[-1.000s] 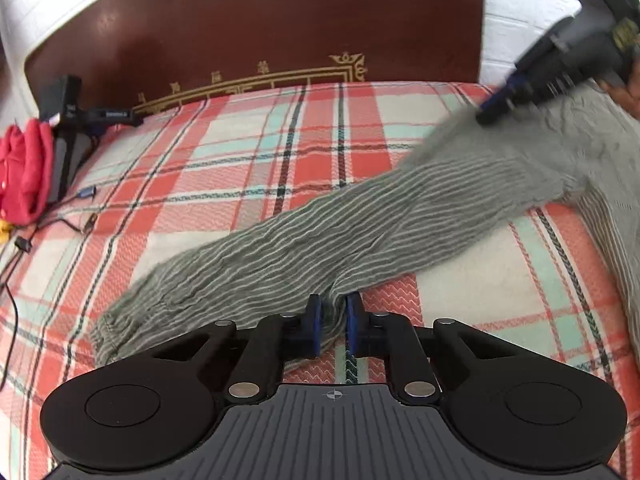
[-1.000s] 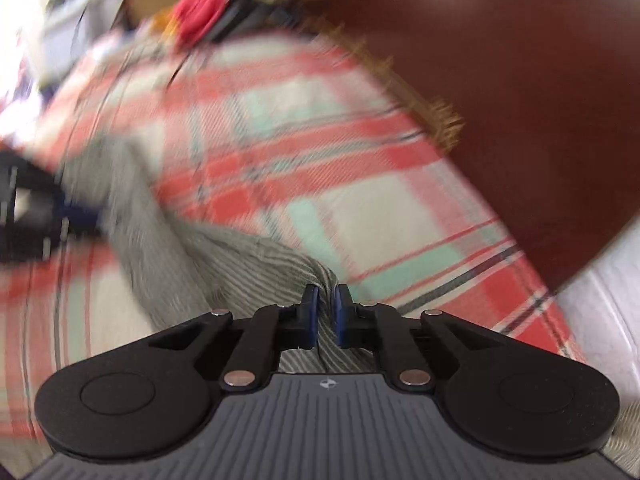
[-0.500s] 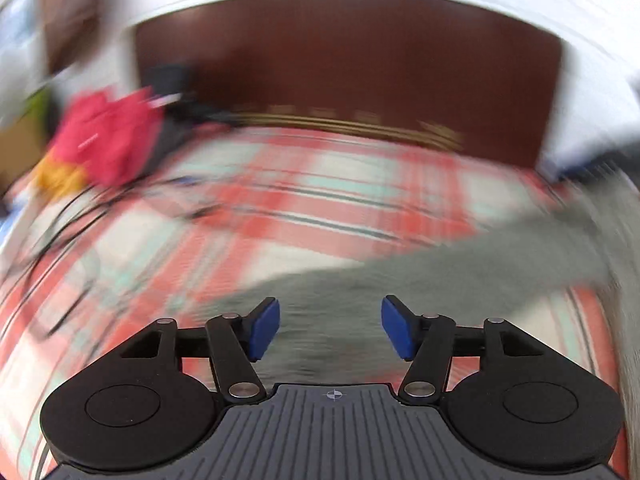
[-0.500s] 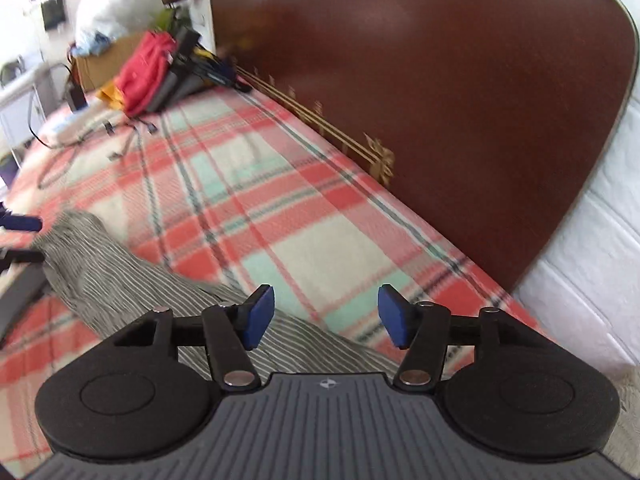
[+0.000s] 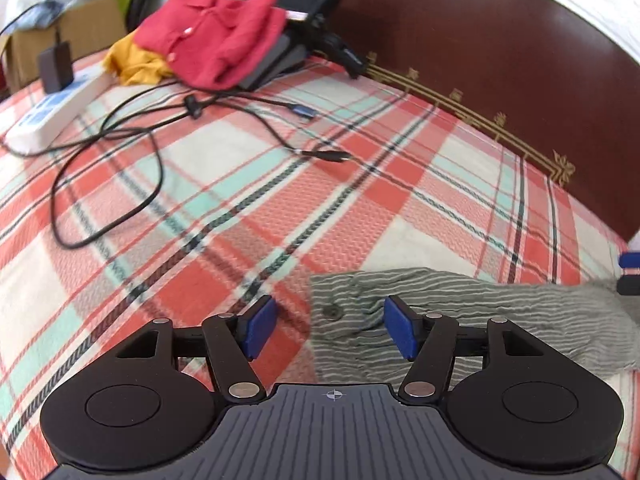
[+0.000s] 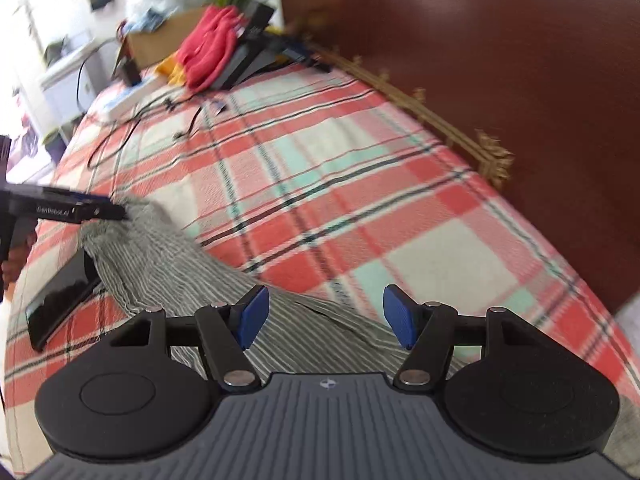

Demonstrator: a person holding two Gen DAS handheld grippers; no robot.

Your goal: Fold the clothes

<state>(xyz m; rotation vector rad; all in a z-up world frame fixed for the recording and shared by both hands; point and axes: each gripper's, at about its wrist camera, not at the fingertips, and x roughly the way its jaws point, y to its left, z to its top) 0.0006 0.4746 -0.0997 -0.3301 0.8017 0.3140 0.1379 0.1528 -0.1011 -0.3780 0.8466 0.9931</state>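
Over the plaid blanket [image 5: 360,208] both claws — left claw [image 5: 328,330], right claw [image 6: 326,316] — spread wide, empty, above the striped shirt [image 5: 480,304].

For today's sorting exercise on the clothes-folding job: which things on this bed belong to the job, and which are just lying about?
Job:
grey striped garment
left gripper, open
right gripper, open

Lying about:
black cables
white power strip
red shirt
yellow cloth
black phone
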